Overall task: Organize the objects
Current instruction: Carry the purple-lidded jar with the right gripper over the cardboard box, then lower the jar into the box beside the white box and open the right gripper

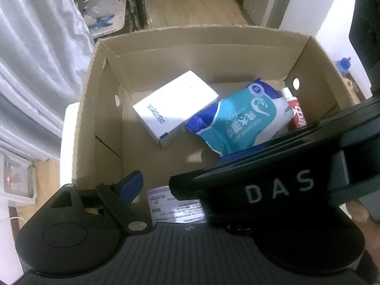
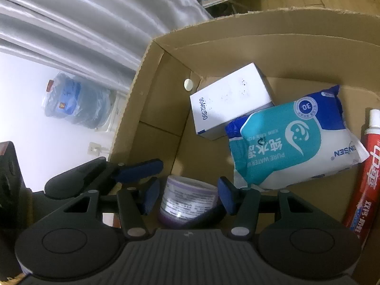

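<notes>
Already packed: box [image 2: 228, 104], wipes [image 2: 294, 140], toothpaste [image 2: 365, 175]; right tool [image 2: 187, 197], fingers apart, straddled a jar [image 2: 187, 199]; left tool's [image 1: 166, 190] state unclear.

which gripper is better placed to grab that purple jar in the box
Right. The right gripper is open with the purple jar sitting between its fingers inside the cardboard box. The left gripper's view is largely blocked by the right one.
</notes>
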